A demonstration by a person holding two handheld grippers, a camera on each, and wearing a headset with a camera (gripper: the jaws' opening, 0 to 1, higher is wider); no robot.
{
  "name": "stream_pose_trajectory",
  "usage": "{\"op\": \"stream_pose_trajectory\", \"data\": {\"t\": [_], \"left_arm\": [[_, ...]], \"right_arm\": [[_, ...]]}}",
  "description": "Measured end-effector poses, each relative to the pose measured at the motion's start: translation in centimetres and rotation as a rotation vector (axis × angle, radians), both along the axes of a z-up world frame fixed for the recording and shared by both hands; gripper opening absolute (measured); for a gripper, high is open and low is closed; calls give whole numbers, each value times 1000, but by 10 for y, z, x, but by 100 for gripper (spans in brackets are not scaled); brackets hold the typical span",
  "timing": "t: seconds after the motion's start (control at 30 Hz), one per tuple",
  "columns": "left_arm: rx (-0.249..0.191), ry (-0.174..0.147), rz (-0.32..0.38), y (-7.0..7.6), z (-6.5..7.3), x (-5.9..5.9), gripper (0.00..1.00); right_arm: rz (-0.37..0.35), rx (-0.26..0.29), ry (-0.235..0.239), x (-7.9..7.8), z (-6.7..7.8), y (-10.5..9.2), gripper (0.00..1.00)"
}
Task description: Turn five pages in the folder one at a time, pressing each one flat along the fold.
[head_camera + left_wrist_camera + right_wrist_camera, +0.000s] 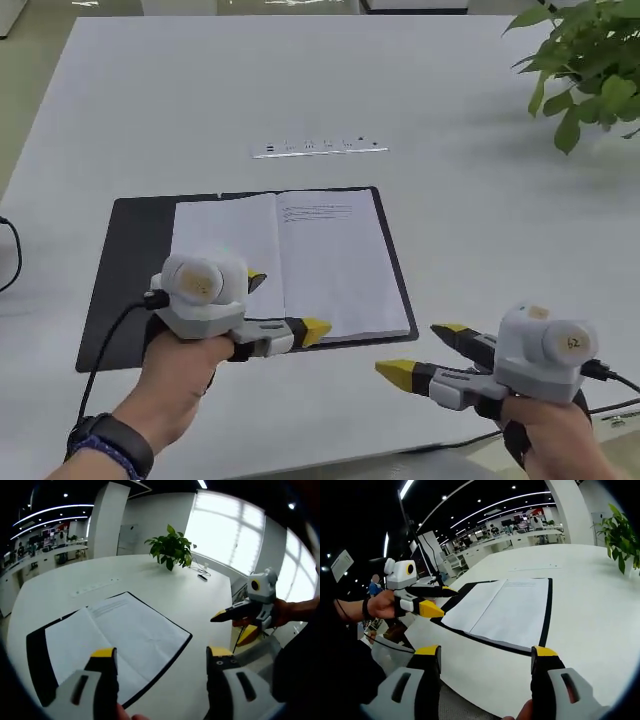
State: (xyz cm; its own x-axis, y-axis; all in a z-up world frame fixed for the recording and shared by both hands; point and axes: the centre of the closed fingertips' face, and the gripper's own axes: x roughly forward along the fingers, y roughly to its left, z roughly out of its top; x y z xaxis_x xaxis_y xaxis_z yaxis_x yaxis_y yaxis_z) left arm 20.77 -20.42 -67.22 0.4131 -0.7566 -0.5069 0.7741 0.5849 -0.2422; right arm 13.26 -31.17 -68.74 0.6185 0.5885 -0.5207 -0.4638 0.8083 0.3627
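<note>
Folder (330,260) open (pages up) | left gripper (285,306) over near edge | right gripper (421,350) beside | both gaping, empty

The surface (480,230) is white, smooth and matt, with a soft sheen toward its far edge. The folder (135,270) near the front edge has a black matt cover, plastic or leatherette by its look. Its pages (335,265) are plain white paper, smooth and without gloss. The left tongs (287,305) and right tongs (422,350) have pale grey moulded plastic bodies with a light satin finish, dark jaws and yellow tips (315,328). The plant (590,60) at the far right corner has glossy green leaves.
</note>
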Motion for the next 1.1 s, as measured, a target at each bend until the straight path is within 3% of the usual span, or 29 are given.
{"op": "stream_pose_trajectory", "data": {"t": [0.63,0.93,1.1], "left_arm": [[37,24,-83,-64,-22,16,71],[48,26,-105,-83,-29,24,70],[96,15,-142,-90,-43,25,71]], "right_arm": [[1,14,38,-2,-10,-12,72],[8,17,56,-2,-17,-12,73],[11,16,70,-3,-21,-12,73]]}}
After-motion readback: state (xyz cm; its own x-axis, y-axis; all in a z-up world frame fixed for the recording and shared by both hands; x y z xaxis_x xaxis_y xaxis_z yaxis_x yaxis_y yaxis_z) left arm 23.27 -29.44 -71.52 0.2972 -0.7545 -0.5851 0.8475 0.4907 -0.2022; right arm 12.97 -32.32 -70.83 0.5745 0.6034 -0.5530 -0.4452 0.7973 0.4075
